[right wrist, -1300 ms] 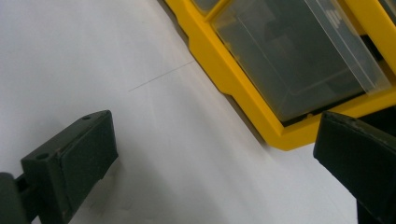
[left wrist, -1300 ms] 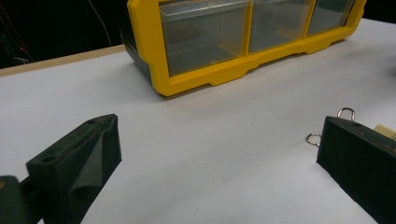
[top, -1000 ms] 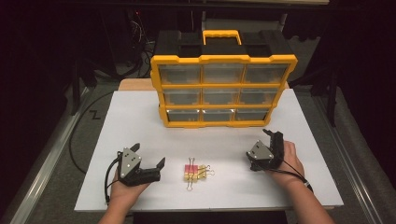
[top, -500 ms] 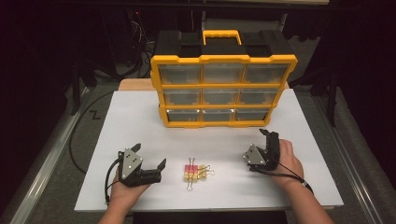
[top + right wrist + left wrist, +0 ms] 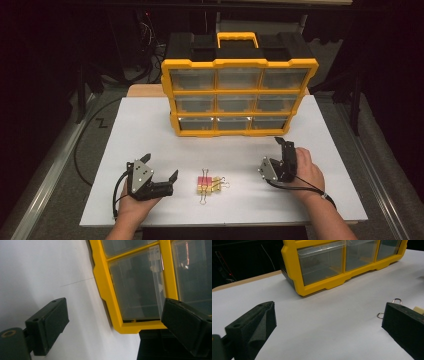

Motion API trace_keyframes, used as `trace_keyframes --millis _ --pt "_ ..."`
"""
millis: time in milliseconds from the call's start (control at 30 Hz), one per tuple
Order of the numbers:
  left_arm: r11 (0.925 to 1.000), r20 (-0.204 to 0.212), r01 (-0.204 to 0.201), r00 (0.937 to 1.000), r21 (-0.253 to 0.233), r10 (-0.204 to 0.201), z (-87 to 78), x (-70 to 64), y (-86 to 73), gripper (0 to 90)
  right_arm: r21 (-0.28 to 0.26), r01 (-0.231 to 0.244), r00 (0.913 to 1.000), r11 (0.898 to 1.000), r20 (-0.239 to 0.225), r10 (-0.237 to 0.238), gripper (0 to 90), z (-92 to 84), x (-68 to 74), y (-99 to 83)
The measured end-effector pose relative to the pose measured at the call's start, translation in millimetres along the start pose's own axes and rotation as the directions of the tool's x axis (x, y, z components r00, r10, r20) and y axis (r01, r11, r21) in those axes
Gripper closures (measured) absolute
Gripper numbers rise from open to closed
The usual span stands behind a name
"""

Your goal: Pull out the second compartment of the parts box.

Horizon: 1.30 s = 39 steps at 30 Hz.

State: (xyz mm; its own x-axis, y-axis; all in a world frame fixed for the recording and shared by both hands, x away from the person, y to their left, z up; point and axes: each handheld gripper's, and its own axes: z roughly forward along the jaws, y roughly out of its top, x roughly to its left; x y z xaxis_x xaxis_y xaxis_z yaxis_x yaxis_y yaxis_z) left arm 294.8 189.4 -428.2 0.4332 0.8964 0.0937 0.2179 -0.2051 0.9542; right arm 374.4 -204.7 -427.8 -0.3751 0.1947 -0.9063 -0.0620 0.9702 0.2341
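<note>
A small bunch of binder clips (image 5: 209, 185), pink and yellowish with wire loops, lies on the white tabletop near the front. My left gripper (image 5: 160, 167) rests just left of them, open, with nothing between its jaws. In the left gripper view (image 5: 329, 307) the clips' wire loops (image 5: 396, 300) peek out beside the right-hand jaw. My right gripper (image 5: 270, 154) is right of the clips, pointing toward the yellow drawer organizer (image 5: 239, 97). Its jaws have just been closing a little, stand open, and hold nothing. The right gripper view (image 5: 115, 305) looks at the organizer's clear drawers (image 5: 135, 287), tilted.
The organizer stands upright at the back middle of the white board (image 5: 145, 130), with a black top and yellow handle (image 5: 238, 38). Its clear drawers are shut. A black cable (image 5: 82, 150) loops off the table's left side. Dark equipment lies behind.
My right gripper has drifted slightly left and toward the front edge, turning a little. The left gripper and the clips have kept still.
</note>
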Motion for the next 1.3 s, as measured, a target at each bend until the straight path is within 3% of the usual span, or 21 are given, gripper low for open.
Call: trace_keyframes --millis 133,167,233,367,767,833,1067,1300 --pt "0.9999 -0.01 0.012 0.9999 0.012 -0.012 -0.4 1.5 1.3 0.4 0.001 0.013 0.9997 1.0 0.022 -0.013 15.2 1.3 1.3 1.1" --pt "0.9999 -0.01 0.008 0.9999 0.012 -0.008 -0.6 1.5 1.2 0.4 0.012 -0.005 0.9996 1.0 0.027 0.004 16.6 0.9 3.2 1.3" --pt "0.9999 -0.01 0.005 0.9999 0.015 -0.005 -0.4 0.9 0.8 0.4 0.005 0.027 0.9988 1.0 0.04 -0.027 17.8 2.2 2.2 2.1" --pt "0.9998 -0.01 0.019 0.9998 0.008 -0.019 -0.5 0.4 0.6 0.4 0.025 0.025 0.9974 0.999 0.067 -0.027 21.8 2.9 2.3 2.1" --pt "0.9997 0.003 0.018 0.9998 0.015 -0.018 -1.4 -0.8 0.5 0.4 0.041 0.07 0.9925 0.997 0.097 -0.074 35.6 6.8 6.8 4.8" --pt "0.9997 0.003 0.018 0.9998 0.016 -0.018 -1.3 -0.5 0.5 0.4 0.067 0.076 0.9908 0.995 0.107 -0.083 36.4 8.8 7.2 5.3" --pt "0.9998 0.003 0.009 1.0 0.02 -0.009 -0.3 -0.9 -0.3 0.4 0.071 0.096 0.9873 0.993 0.12 -0.104 41.2 9.3 10.1 8.4" --pt "0.9998 0.013 0.002 0.9999 0.02 -0.003 -1.0 -0.9 -0.8 0.4 0.089 0.145 0.9799 0.985 0.126 -0.155 44.7 8.6 6.0 19.4"
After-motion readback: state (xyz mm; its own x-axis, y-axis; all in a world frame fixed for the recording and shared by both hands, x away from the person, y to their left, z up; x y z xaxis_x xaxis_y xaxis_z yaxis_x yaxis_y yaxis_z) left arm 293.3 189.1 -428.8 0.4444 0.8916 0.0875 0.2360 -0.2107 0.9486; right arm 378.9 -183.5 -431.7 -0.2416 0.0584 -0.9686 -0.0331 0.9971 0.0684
